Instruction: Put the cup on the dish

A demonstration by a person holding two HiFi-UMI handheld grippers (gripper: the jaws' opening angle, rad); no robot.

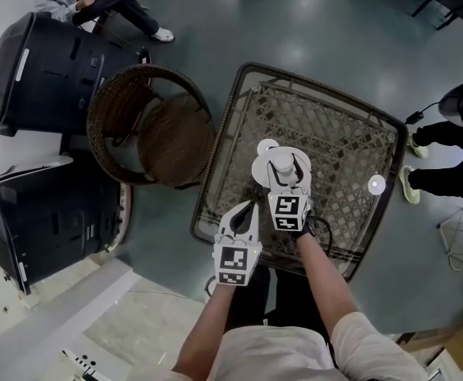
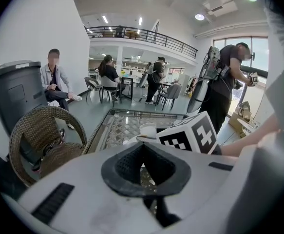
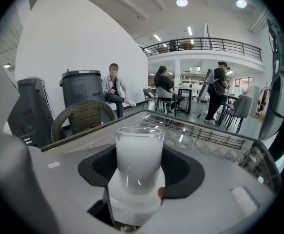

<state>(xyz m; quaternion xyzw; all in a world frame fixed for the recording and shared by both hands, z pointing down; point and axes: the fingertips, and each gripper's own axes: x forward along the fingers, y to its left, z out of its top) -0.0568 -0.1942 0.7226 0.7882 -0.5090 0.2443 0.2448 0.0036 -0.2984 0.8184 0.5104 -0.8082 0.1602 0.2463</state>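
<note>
A drop is the main danger over the glass-topped wicker table, since a slipped cup would land on glass. The white dish lies a little left of the table's middle. It looks light enough to skid or tip if you come down off-centre on its rim. The frosted cup stands upright above the dish's middle. Whether its base touches the dish cannot be told, so letting go too soon may let it fall and topple. Your right gripper has its jaws spread wide but closed on the cup's sides, and pulling back before they clear could drag the cup over. Your left gripper, jaws together and empty, hangs just on the near side of the dish, where a stray nudge could shift it.
</note>
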